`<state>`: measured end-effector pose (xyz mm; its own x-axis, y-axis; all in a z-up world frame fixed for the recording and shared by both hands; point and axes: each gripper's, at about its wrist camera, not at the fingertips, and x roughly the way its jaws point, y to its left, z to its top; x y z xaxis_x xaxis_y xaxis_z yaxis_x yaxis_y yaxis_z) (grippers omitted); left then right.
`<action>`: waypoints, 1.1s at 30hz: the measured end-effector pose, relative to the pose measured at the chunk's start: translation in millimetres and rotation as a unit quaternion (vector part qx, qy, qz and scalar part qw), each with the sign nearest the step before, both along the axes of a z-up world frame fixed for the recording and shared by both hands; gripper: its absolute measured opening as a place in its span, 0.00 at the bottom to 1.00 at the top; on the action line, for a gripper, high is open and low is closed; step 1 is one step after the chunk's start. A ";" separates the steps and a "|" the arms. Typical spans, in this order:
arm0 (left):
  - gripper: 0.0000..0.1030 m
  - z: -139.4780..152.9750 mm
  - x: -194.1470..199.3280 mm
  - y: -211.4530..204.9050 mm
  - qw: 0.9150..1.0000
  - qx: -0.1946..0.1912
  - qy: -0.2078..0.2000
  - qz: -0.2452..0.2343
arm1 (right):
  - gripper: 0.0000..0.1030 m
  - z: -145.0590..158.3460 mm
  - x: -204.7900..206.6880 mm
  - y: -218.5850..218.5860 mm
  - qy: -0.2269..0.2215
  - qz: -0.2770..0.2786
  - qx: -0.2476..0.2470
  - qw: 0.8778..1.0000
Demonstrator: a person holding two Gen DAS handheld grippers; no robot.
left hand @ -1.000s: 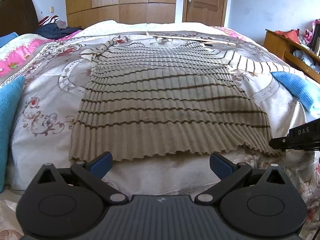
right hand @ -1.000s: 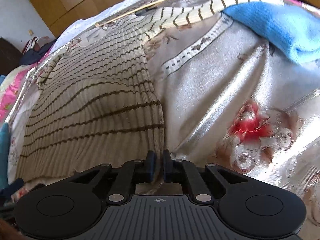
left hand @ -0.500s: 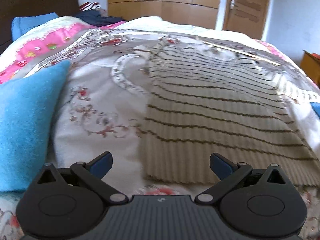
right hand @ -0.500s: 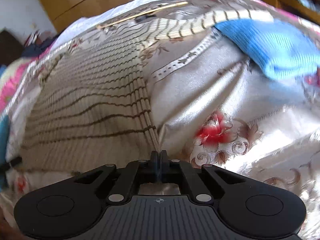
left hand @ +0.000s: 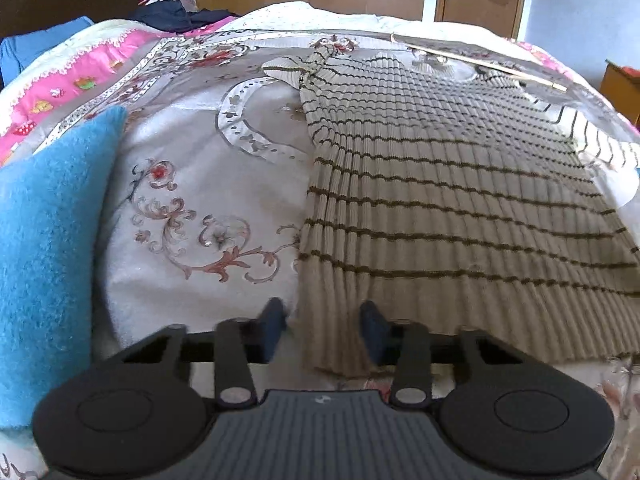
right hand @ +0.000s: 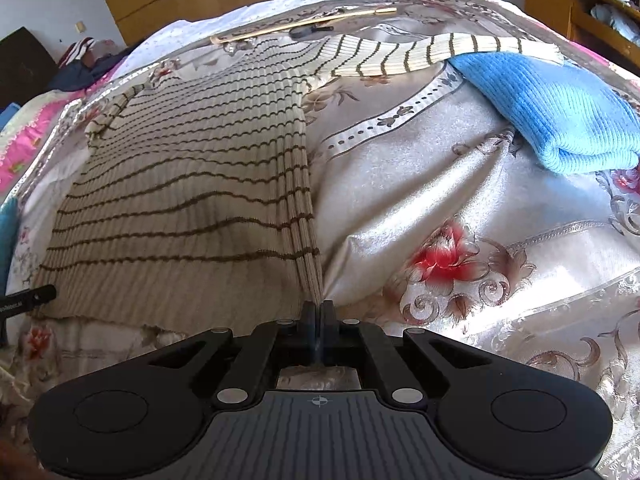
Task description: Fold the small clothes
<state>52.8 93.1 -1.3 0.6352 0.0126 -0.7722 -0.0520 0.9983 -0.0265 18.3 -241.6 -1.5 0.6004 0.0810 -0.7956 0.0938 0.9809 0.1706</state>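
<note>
A beige ribbed sweater with thin brown stripes [left hand: 440,184] lies flat on the bed, hem toward me. My left gripper [left hand: 322,330] is open, its two blue fingertips on either side of the sweater's bottom left hem corner. My right gripper [right hand: 317,320] is shut on the sweater [right hand: 192,184] at its bottom right hem corner. One sleeve [right hand: 420,56] stretches out to the right, the other [left hand: 308,66] is bunched at the far left. The left gripper's edge [right hand: 24,300] shows at the left of the right wrist view.
The floral satin bedspread [left hand: 208,184] covers the bed. A blue folded garment [right hand: 548,108] lies to the right, and another blue one [left hand: 44,240] to the left. A thin wooden stick [left hand: 480,62] lies beyond the collar. A wooden wardrobe, door and side shelf stand behind.
My left gripper has moved left to the sweater's bottom left corner and narrowed its jaws around the hem. My right gripper has closed fully on the bottom right corner.
</note>
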 end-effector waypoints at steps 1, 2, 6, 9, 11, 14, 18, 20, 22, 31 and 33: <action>0.38 1.4 -2.1 3.2 1.000 -0.008 0.001 -0.001 | 0.00 -0.4 -1.6 -0.3 0.002 0.001 -0.001 1.000; 0.33 2.7 -4.6 6.7 1.000 -0.016 0.003 -0.003 | 0.00 -1.0 -3.2 -0.8 0.003 0.001 -0.003 1.000; 0.20 6.9 -15.5 14.2 0.999 -0.043 0.018 -0.015 | 0.00 -4.0 -13.5 -7.1 0.013 -0.003 -0.005 1.000; 0.19 10.3 -20.3 16.6 0.998 -0.054 0.021 -0.013 | 0.00 -3.2 -19.0 -10.2 0.016 -0.005 0.002 1.000; 0.19 13.3 -21.0 20.5 0.997 -0.073 0.020 -0.012 | 0.04 0.6 -19.3 -7.6 0.010 0.000 0.008 1.000; 0.28 17.9 -21.2 23.3 0.996 -0.083 0.011 -0.007 | 0.09 6.7 -13.9 1.9 -0.008 0.017 0.018 1.000; 0.54 17.6 -14.5 21.4 0.997 -0.077 0.001 0.003 | 0.11 12.8 3.4 11.2 -0.023 0.019 0.029 0.999; 0.66 14.7 -9.9 16.8 0.998 -0.064 -0.001 0.001 | 0.25 12.4 14.6 14.2 -0.030 0.023 0.026 0.999; 0.71 7.8 -2.1 10.2 0.999 -0.040 0.001 0.000 | 0.34 5.0 28.2 15.0 -0.026 0.022 0.026 0.999; 0.21 1.8 -2.9 24.7 0.998 -0.060 0.026 -0.014 | 0.06 -20.6 43.0 21.3 0.018 0.058 0.025 0.998; 0.19 2.0 -5.6 27.0 0.997 -0.072 0.032 -0.014 | 0.05 -18.4 35.1 20.2 0.018 0.067 0.018 0.997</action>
<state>47.2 120.1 0.7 0.5828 -0.1188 -0.8039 -0.0296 0.9855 -0.1671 53.4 -221.4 -19.9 0.5541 0.1881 -0.8109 -0.0314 0.9782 0.2055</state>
